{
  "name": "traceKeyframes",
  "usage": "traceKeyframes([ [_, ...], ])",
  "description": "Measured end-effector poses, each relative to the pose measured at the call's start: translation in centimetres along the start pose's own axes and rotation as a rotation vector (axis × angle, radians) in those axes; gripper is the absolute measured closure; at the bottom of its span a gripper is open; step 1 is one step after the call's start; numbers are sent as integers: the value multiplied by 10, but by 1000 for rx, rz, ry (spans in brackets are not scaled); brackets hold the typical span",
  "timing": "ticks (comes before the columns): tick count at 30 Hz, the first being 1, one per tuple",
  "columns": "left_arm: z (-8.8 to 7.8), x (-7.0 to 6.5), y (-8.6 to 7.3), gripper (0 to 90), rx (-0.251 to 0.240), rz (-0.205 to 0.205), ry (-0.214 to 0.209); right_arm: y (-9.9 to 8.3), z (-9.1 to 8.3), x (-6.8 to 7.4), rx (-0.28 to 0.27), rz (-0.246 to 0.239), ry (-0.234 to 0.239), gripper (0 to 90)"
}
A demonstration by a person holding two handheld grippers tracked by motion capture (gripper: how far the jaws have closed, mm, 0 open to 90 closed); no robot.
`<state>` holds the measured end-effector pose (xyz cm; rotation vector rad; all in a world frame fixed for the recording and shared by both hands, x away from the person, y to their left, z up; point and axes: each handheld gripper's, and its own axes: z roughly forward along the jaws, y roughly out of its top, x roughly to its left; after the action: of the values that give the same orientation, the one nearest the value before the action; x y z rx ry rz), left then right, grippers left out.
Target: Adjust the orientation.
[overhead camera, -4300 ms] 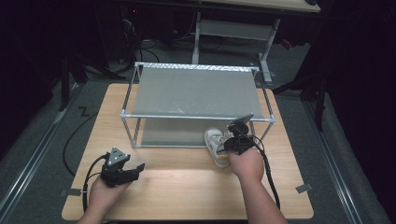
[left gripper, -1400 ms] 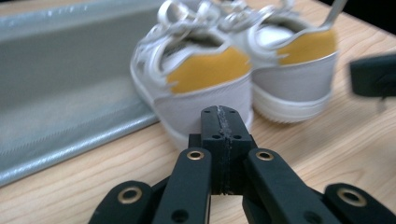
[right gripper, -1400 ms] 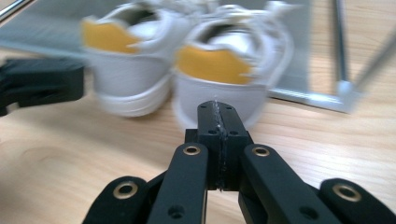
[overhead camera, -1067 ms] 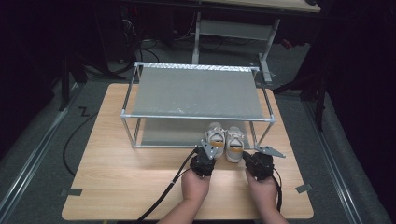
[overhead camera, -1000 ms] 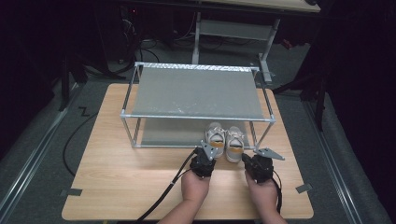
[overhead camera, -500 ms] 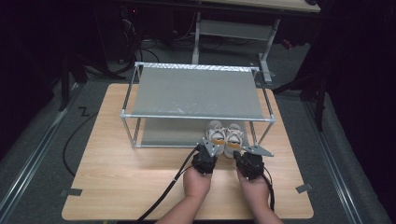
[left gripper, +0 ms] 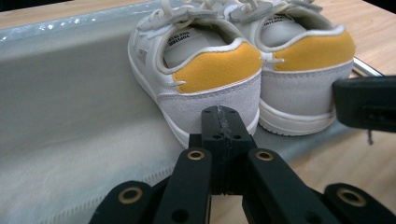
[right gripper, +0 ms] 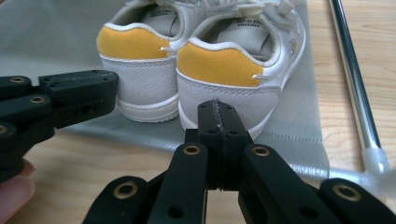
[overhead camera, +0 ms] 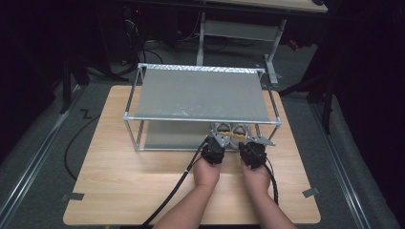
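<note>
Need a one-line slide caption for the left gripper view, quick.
Left gripper, jaws shut, at the heel of a white-and-yellow sneaker on the rack's lower shelf.

Stood on a grey floor (overhead camera: 43,138), the pale wooden counter (overhead camera: 119,186) lit from above while everything around lay in near darkness. Ran along the floor at the left a metal rail (overhead camera: 33,167), with a black cable (overhead camera: 71,143) curling beside it. Rose behind the counter a second table's grey metal legs (overhead camera: 272,52) (its top barely caught at the frame's upper edge).
</note>
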<state>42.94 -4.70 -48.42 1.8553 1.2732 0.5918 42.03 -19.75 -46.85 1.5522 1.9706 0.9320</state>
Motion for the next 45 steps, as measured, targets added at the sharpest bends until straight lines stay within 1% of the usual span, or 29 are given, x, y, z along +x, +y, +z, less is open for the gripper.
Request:
traceKeyframes([
  [3,4,1,2,898,4,0,1,2,4,-1,4,4,-9,900],
  [5,9,1,4,899,4,18,18,6,10,-3,5,26,-8,900],
  [10,9,1,6,898,16,4,14,9,12,-2,13,31,-17,900],
  [11,3,1,4,898,1,12,6,6,8,1,21,39,-10,900],
  [12,-1,2,2,898,-7,7,-2,4,6,0,20,8,-15,900],
  [14,-5,3,0,898,-8,7,-8,3,3,0,16,-2,-15,900],
  [16,-19,9,-7,897,-21,17,-29,-1,-7,0,9,-8,-3,900],
  [17,-24,12,-9,896,-13,23,-46,-3,-10,2,9,-10,-1,900],
  [19,-36,20,-15,883,-15,43,-52,-7,-17,4,5,-37,-1,900],
  [21,-50,32,-21,862,-2,57,-68,-11,-23,6,13,-42,10,900],
  [22,-50,32,-21,856,-2,57,-68,-11,-23,6,13,-42,10,900],
  [23,-67,47,-28,856,4,81,-52,-16,-29,6,18,-57,16,900],
  [27,-105,87,-43,841,53,107,-37,-24,-46,3,37,-66,28,900],
  [28,-105,87,-43,832,53,107,-37,-27,-51,1,41,-69,25,900],
  [29,-125,111,-52,827,71,121,-10,-29,-55,-2,50,-66,20,900],
  [30,-125,111,-52,822,71,121,-10,-32,-58,-5,55,-63,14,900],
  [31,-145,136,-60,815,86,100,4,-35,-62,-8,59,-60,10,900],
  [32,-145,136,-60,809,86,100,4,-37,-66,-12,62,-62,3,900],
  [33,-163,162,-68,804,84,61,16,-39,-70,-16,63,-56,-4,900],
  [34,-170,173,-73,789,90,44,19,-41,-74,-21,65,-52,-11,900],
  [36,-181,193,-87,751,85,36,51,-45,-82,-29,67,-43,-26,900],
  [37,-181,193,-87,725,85,36,51,-45,-82,-29,67,-43,-26,900],
  [38,-184,201,-97,725,78,47,76,-47,-85,-33,67,-42,-32,900],
  [39,-186,215,-109,719,110,28,64,-53,-91,-40,68,-27,-37,900],
  [40,-186,222,-107,713,114,12,35,-54,-93,-43,68,-11,-35,900],
  [42,-188,225,-105,669,100,8,33,-54,-94,-46,67,2,-32,900],
  [43,-192,228,-104,669,71,-25,44,-53,-95,-48,59,12,-39,900],
  [44,-192,228,-104,669,71,-25,44,-53,-94,-49,58,11,-37,900],
  [45,-191,228,-105,669,66,-77,18,-53,-93,-49,62,13,-37,900],
])
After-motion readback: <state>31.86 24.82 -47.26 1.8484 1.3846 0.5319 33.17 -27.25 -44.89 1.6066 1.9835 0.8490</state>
